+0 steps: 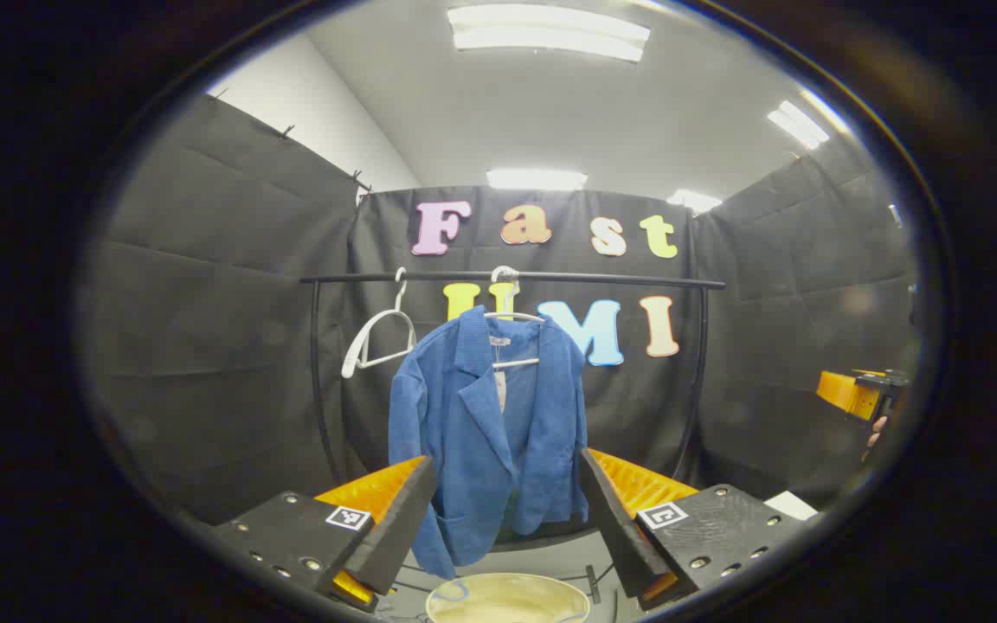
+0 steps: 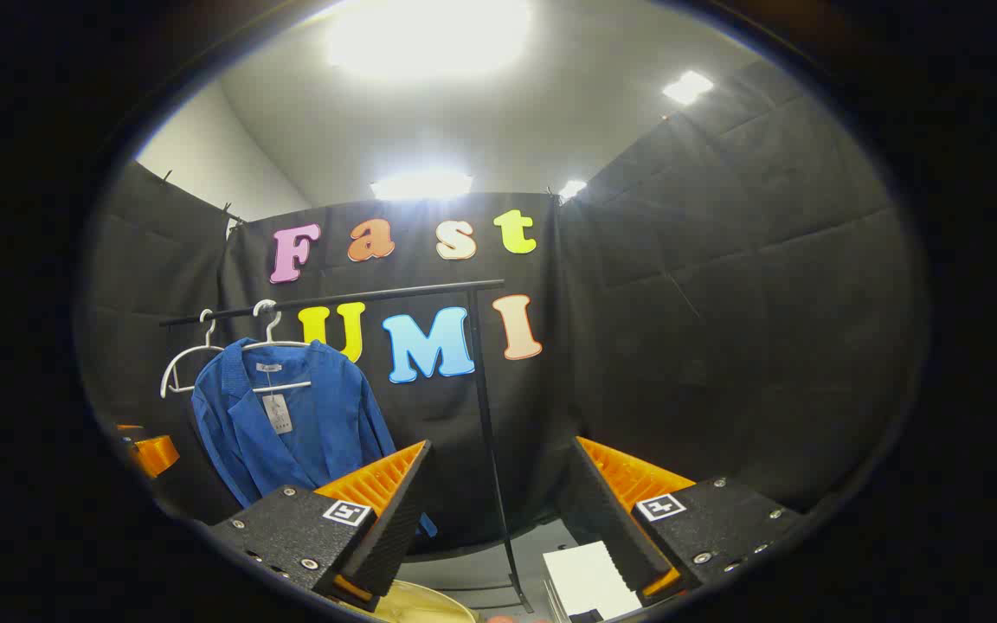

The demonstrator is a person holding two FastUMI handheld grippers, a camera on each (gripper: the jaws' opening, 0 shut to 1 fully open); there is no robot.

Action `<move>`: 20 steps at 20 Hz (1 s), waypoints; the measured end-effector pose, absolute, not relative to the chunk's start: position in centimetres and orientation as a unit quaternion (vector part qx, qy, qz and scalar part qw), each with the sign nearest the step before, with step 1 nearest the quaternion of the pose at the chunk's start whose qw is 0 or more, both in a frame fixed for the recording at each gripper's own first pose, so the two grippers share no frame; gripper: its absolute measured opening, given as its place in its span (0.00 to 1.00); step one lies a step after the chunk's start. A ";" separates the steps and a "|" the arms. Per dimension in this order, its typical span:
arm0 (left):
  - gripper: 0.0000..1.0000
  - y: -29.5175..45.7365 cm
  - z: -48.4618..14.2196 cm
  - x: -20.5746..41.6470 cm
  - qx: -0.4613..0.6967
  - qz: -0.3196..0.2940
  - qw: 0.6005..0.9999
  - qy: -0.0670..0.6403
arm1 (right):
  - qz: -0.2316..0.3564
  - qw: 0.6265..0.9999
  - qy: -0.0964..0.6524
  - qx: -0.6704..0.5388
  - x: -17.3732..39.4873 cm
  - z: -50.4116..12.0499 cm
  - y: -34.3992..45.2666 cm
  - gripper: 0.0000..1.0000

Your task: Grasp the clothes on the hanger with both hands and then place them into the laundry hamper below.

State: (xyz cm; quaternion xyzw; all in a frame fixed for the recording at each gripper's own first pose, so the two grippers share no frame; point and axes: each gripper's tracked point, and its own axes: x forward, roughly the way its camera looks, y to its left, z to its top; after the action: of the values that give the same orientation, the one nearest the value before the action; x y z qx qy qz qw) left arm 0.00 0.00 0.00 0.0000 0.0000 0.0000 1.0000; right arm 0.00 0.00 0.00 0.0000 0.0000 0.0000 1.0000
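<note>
I hold both the left hand-held gripper (image 1: 507, 510) and right hand-held gripper (image 2: 498, 510) wide open and empty, facing the blue woven jacket (image 1: 485, 428) hanging on a white hanger (image 1: 511, 320) from the black rail (image 1: 620, 278), above the round beige hamper's rim (image 1: 507, 581).

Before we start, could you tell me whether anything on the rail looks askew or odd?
Yes: the empty white hanger hangs tilted beside the blue jacket, and the jacket sits unevenly, hanging open with one lapel folded out.

Both views face the back wall from low, well back, sharing the rail (image 1: 511, 277) and blue jacket (image 1: 485, 424); the right gripper view sits further right.
</note>
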 end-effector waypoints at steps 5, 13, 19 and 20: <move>1.00 0.6 0.0 0.0 0.002 0.018 1.000 -0.004 | 0.015 1.000 0.005 0.000 0.4 -0.1 1.1 0.95; 1.00 1.0 -1.7 0.0 -0.007 0.024 1.000 0.015 | 0.022 1.000 0.009 -0.008 0.1 -0.3 1.3 0.95; 1.00 1.6 -2.2 -0.5 -0.023 0.035 0.999 0.021 | 0.030 0.999 0.024 -0.014 0.0 -0.8 1.8 0.95; 1.00 2.1 -2.1 -0.7 -0.026 0.039 0.999 0.022 | 0.033 0.999 0.025 -0.017 0.2 -0.8 2.1 0.95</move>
State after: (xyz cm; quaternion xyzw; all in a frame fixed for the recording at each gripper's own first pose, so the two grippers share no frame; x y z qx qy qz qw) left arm -0.74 2.06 -2.13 -0.0262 0.0216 0.0393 0.9986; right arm 0.16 2.13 -0.83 -0.0171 0.0248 0.0330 0.9990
